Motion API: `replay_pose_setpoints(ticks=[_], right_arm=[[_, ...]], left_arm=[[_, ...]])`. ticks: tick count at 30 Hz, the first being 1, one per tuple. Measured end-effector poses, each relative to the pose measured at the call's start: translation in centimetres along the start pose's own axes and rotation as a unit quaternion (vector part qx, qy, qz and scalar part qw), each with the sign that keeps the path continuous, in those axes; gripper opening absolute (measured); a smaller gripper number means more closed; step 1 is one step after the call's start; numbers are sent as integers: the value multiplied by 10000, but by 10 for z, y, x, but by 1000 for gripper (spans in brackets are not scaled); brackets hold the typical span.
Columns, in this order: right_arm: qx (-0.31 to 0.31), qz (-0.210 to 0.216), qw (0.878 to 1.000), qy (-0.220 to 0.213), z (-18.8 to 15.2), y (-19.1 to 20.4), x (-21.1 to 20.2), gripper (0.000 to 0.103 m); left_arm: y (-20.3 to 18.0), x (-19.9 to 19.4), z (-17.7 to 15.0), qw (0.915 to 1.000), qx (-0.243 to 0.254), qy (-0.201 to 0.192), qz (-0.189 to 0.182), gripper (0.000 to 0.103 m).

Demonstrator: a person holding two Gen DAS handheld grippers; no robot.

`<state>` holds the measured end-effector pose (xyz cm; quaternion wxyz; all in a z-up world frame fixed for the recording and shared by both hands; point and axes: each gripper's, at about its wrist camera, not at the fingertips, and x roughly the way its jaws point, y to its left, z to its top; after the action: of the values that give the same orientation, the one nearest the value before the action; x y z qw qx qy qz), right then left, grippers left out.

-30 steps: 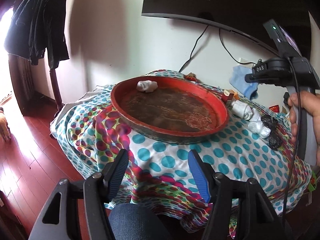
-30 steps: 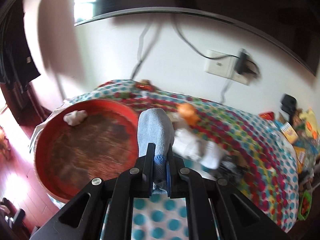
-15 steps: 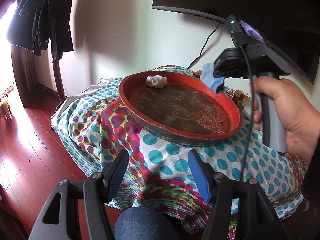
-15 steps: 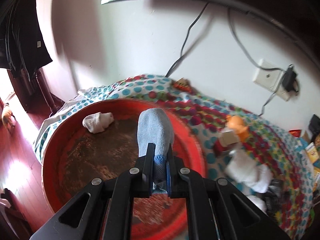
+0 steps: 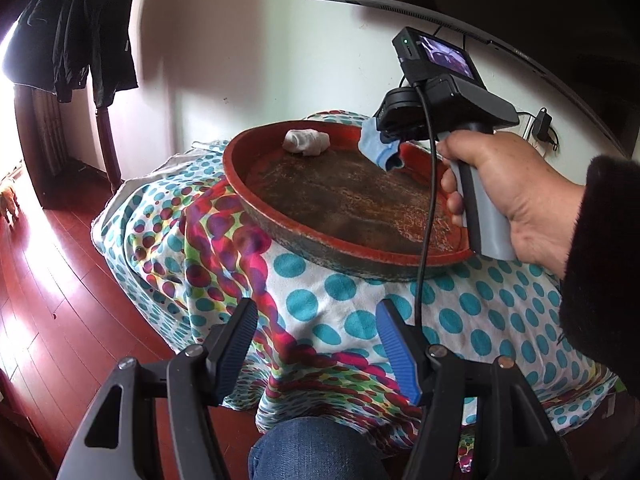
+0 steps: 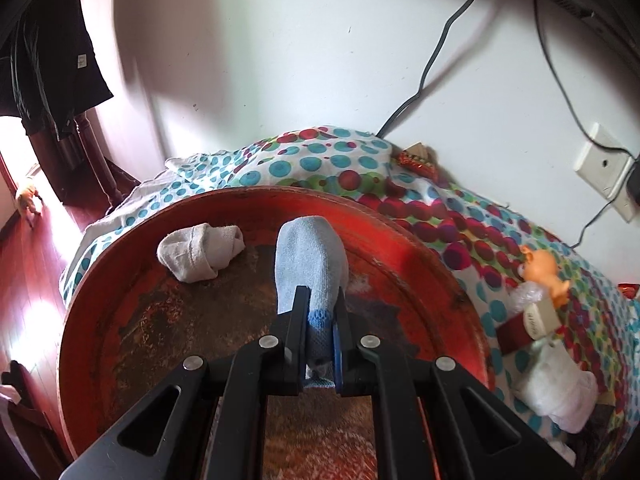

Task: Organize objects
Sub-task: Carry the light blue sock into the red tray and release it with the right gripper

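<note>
A round red tray [image 6: 424, 240] with a worn, rusty brown floor fills the middle of the right wrist frame. Centre frame, the right gripper [image 6: 318, 320] clamps a light blue sock [image 6: 308, 256] by its darker cuff above the tray. A balled white sock [image 6: 200, 252] lies upper left. The left gripper [image 5: 316, 332] stands empty, jaws apart.

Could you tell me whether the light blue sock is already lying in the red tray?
Not yet. The light blue sock is clamped in the shut right gripper, over the red tray, near the white sock.
</note>
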<state>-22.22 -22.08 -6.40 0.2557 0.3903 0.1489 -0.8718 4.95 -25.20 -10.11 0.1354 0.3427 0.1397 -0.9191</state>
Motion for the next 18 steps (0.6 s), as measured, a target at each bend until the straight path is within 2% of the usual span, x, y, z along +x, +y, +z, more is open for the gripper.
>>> replay_pose_setpoints(ticks=[7,18], right_arm=[[-78,190,9998,42,1,7,16,9],[-201,196,9995,115,4,17,28,10]], left_arm=[[1,3,0,10000,-17,41,-16,63],[5,8,0,9998,-112,137,-94,63]])
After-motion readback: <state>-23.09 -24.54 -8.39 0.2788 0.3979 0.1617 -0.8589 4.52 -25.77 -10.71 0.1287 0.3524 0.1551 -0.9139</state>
